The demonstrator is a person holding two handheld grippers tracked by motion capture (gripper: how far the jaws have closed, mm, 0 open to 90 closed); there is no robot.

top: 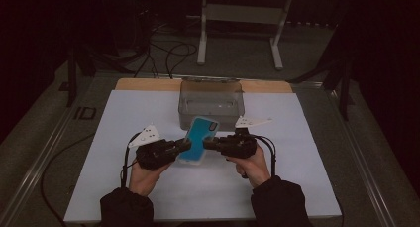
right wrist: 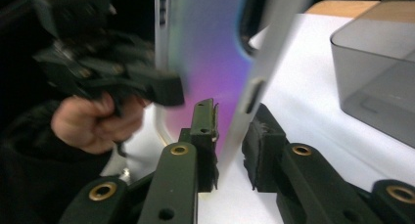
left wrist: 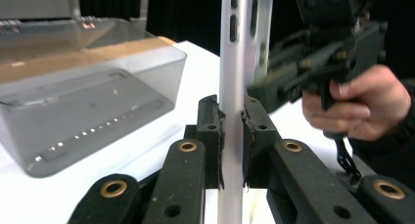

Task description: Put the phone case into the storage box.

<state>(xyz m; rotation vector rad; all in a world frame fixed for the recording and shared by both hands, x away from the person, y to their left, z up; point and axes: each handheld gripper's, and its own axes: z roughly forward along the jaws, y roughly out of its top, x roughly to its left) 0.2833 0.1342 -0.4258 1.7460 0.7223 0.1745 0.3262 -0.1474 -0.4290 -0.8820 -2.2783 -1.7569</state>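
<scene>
A teal phone case (top: 199,140) hangs above the white mat between my two grippers. My left gripper (top: 185,146) is shut on the case's left edge; in the left gripper view its pads (left wrist: 213,131) press both sides of the thin pale case (left wrist: 240,62). My right gripper (top: 207,144) comes in from the right side. In the right gripper view the blurred case (right wrist: 210,53) has its edge between the jaws of the right gripper (right wrist: 230,136). It lies against one pad (right wrist: 208,131), with a slim gap to the other.
A clear plastic bin (top: 211,103) stands just behind the case at the mat's far middle. The white mat (top: 148,187) covers the table, with a wooden strip (top: 143,84) along its far edge. Cables and a white stand sit on the floor beyond.
</scene>
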